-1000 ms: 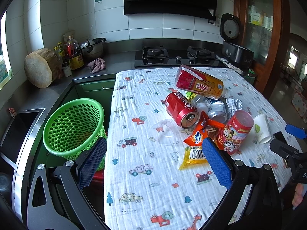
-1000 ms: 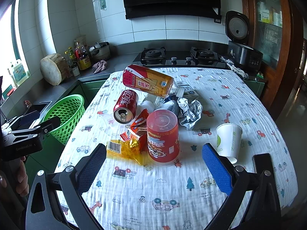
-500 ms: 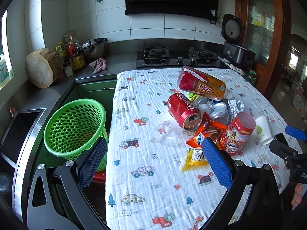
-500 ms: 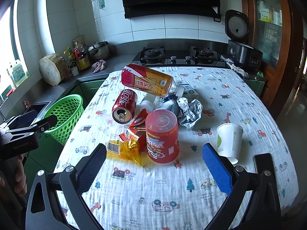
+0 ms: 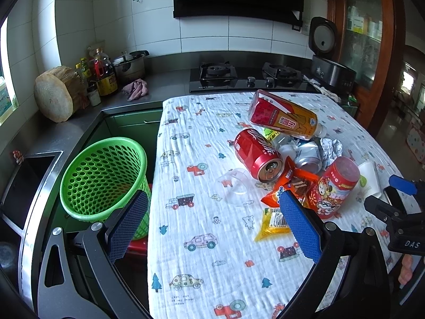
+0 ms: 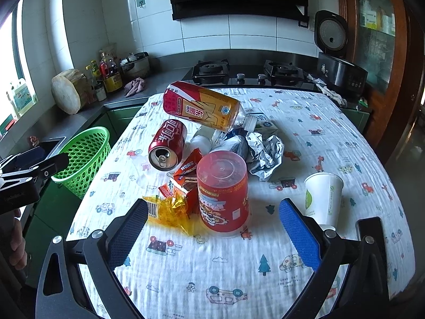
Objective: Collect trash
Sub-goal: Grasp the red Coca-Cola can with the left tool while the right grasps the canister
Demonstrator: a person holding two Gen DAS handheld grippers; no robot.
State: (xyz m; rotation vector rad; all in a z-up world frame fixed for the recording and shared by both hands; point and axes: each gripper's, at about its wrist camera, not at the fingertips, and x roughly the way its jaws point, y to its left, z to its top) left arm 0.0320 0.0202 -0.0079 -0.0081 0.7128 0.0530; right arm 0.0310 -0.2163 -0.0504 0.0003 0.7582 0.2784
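Daylight from left window, sharp, fisheye-warped edges.

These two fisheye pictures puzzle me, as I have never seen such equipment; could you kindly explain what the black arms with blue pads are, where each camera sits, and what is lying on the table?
No robot here: a person holds a two-finger gripper in each hand, and a camera on each looks along its blue-padded fingers. One picture is from the left gripper, the other from the right gripper. Both are open and hold nothing.

On the cartoon-print tablecloth lies a heap of trash: a red cola can on its side, a tea bottle propped on the heap, crumpled foil, snack wrappers, a yellow wrapper, an upside-down red plastic cup and a white paper cup. A green mesh basket stands beside the table.
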